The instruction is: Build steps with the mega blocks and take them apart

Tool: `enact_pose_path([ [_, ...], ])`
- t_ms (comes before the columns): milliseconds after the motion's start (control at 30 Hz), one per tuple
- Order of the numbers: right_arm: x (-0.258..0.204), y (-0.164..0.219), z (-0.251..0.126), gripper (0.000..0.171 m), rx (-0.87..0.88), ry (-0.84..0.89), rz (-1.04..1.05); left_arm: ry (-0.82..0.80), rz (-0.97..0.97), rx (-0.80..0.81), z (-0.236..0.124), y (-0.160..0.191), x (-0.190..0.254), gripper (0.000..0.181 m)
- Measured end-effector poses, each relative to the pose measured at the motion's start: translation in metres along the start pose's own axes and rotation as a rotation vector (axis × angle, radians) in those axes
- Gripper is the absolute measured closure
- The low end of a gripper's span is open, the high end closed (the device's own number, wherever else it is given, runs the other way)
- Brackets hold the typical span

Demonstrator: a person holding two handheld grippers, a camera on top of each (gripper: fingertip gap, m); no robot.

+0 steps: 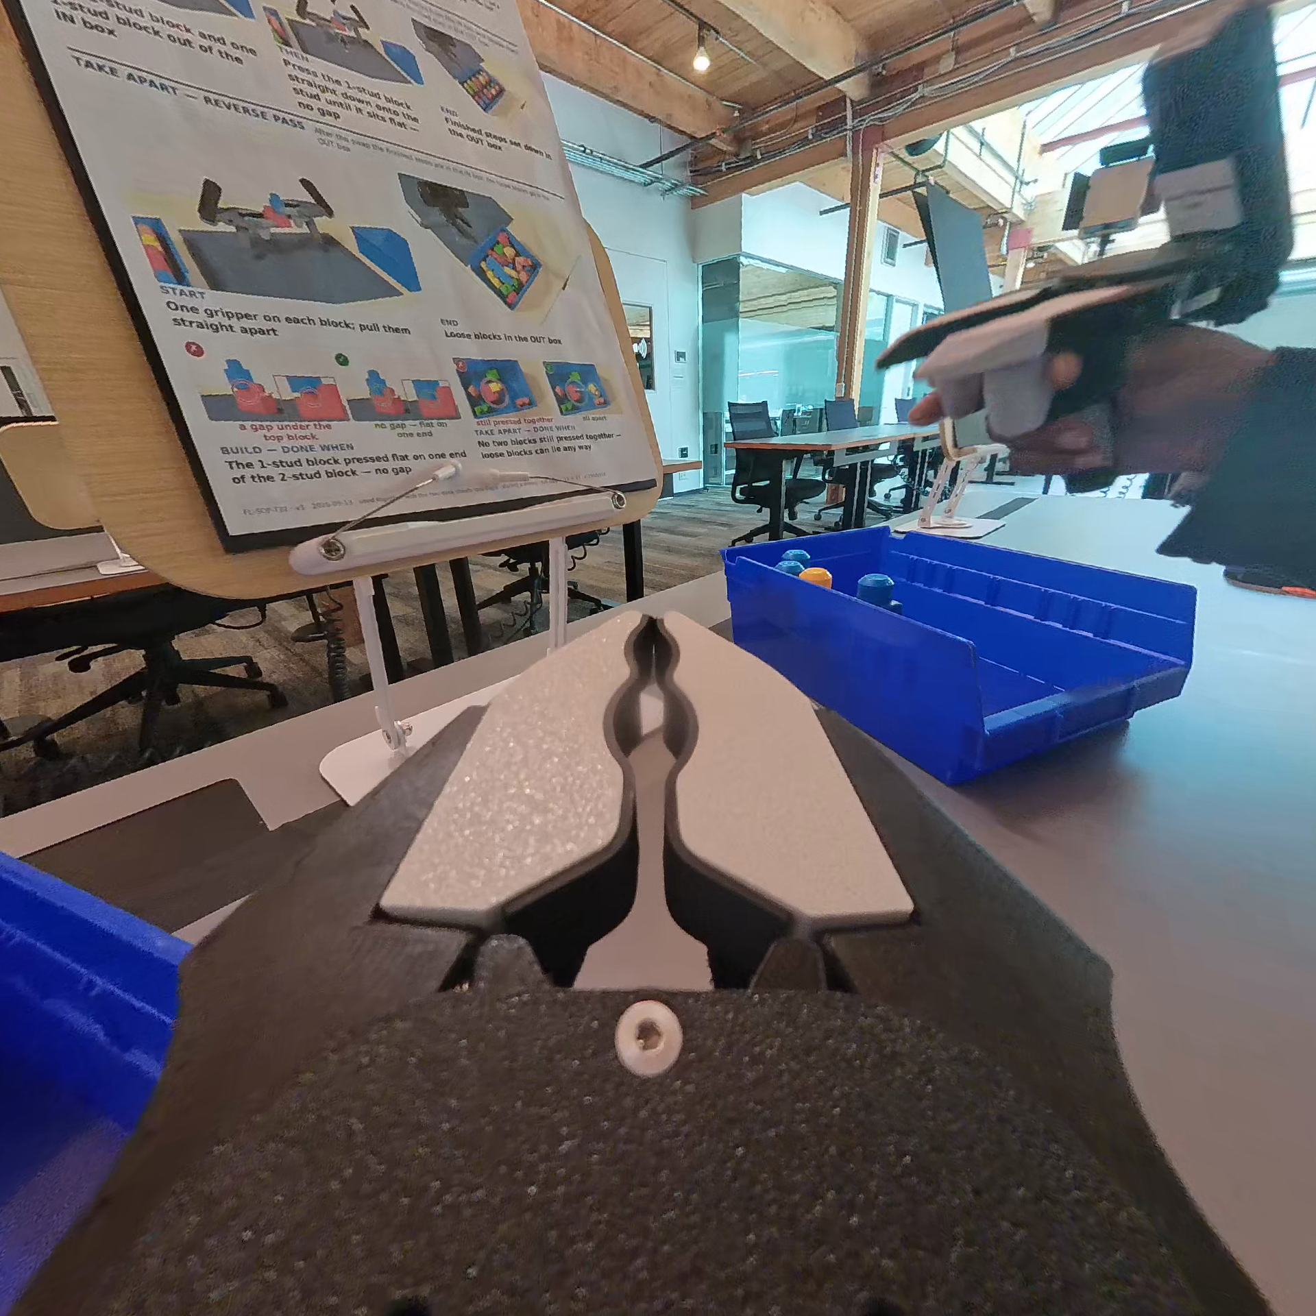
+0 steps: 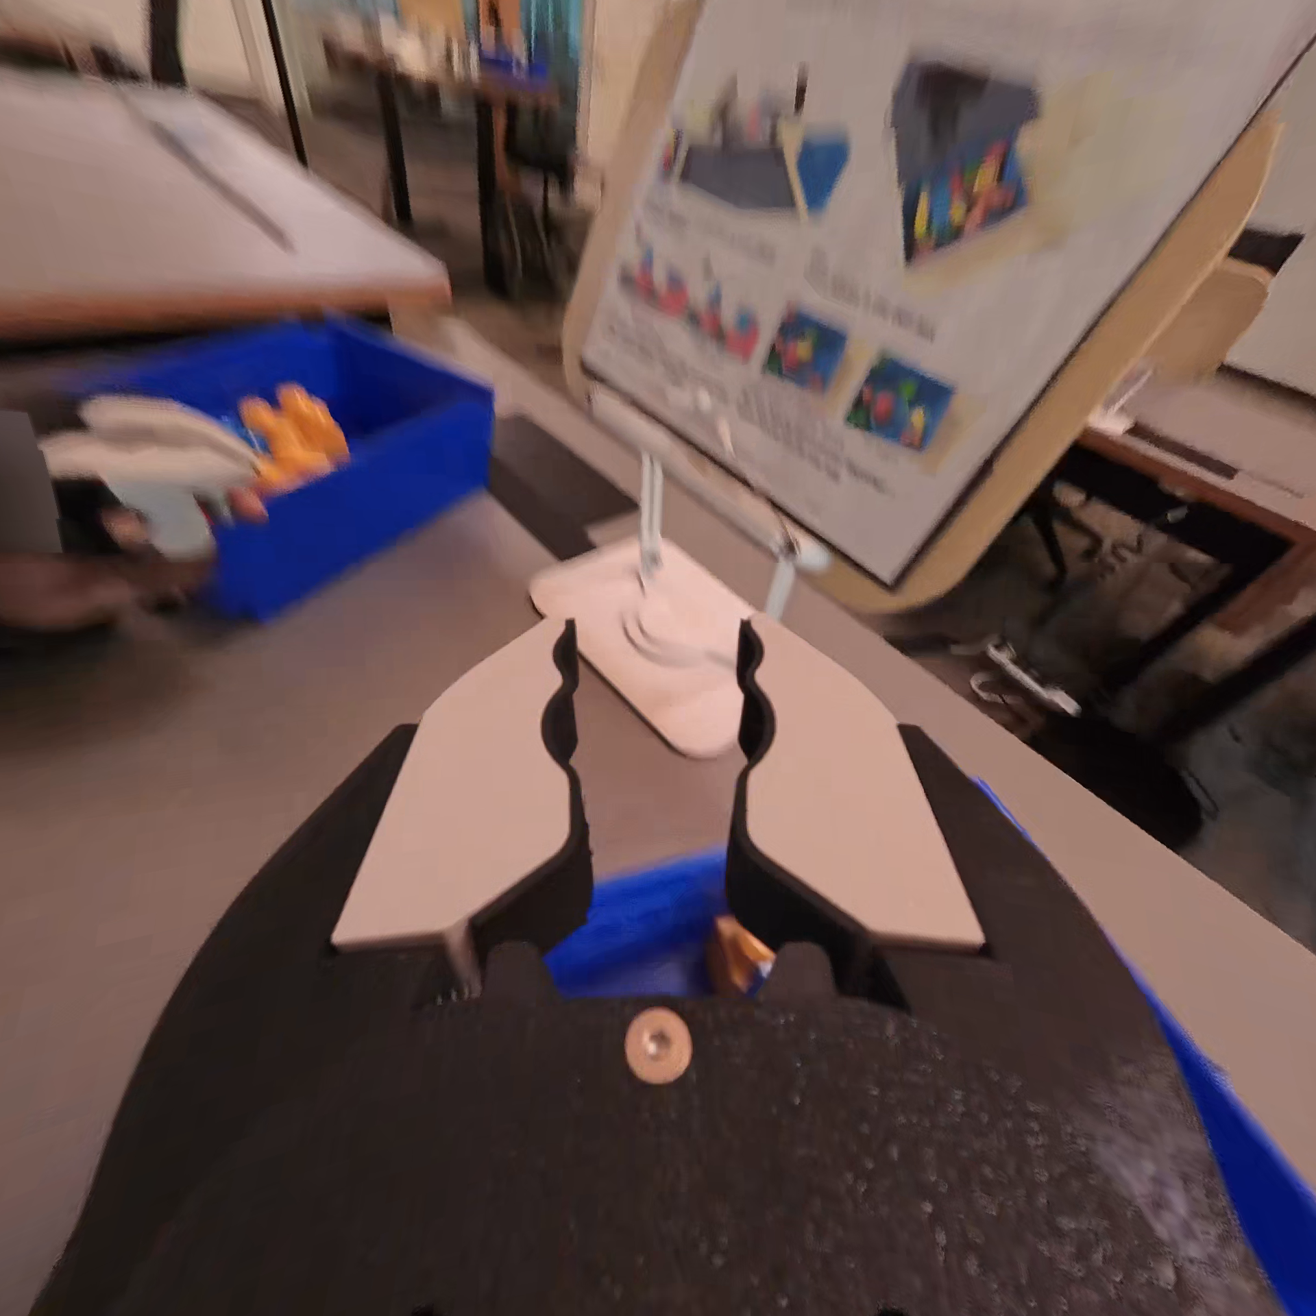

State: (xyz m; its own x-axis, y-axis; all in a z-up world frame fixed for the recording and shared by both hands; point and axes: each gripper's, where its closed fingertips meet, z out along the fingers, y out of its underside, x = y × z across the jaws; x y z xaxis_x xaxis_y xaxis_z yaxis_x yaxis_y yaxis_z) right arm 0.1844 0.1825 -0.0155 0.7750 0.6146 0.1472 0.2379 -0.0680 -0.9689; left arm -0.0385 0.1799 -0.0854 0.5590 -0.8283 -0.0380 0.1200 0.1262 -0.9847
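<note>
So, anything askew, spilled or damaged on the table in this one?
Nothing stands out. The blocks sit inside the blue bin on the right and the other blue bin on the left, none loose on the table. The instruction board stands on its stand. Both the left gripper and right gripper are empty.

The paper instruction sheet on its wooden stand (image 1: 342, 285) rises between two blue plastic bins, one to its left (image 2: 370, 456) and one to its right (image 1: 961, 669), both holding blocks.

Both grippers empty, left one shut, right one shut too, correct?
Not quite. The right gripper is open: the right wrist view shows a clear gap between its fingers. The left gripper is shut, and both are empty.
</note>
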Motion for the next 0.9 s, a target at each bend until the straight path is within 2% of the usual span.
enact_pose_path([
  [67, -0.021, -0.021, 0.002, 0.130, 0.144, 0.013, 0.085, -0.001, 0.002, 0.001, -0.001, -0.001, 0.000, 0.181],
  [133, -0.037, -0.025, 0.008, 0.136, 0.214, 0.042, 0.151, -0.001, 0.003, 0.002, -0.001, -0.002, 0.000, 0.181],
  [400, -0.074, 0.018, 0.037, 0.162, 0.288, 0.115, 0.357, -0.021, 0.013, 0.008, -0.004, -0.007, -0.006, 0.181],
  [467, -0.081, 0.031, 0.044, 0.171, 0.284, 0.114, 0.345, -0.031, 0.012, 0.008, -0.005, -0.007, -0.009, 0.181],
  [700, -0.105, 0.052, 0.058, 0.171, 0.286, 0.058, 0.167, -0.048, -0.013, -0.008, -0.009, -0.010, -0.021, 0.181],
  [900, -0.111, 0.065, 0.066, 0.171, 0.240, 0.044, 0.119, -0.115, -0.035, -0.015, -0.021, -0.039, -0.050, 0.181],
])
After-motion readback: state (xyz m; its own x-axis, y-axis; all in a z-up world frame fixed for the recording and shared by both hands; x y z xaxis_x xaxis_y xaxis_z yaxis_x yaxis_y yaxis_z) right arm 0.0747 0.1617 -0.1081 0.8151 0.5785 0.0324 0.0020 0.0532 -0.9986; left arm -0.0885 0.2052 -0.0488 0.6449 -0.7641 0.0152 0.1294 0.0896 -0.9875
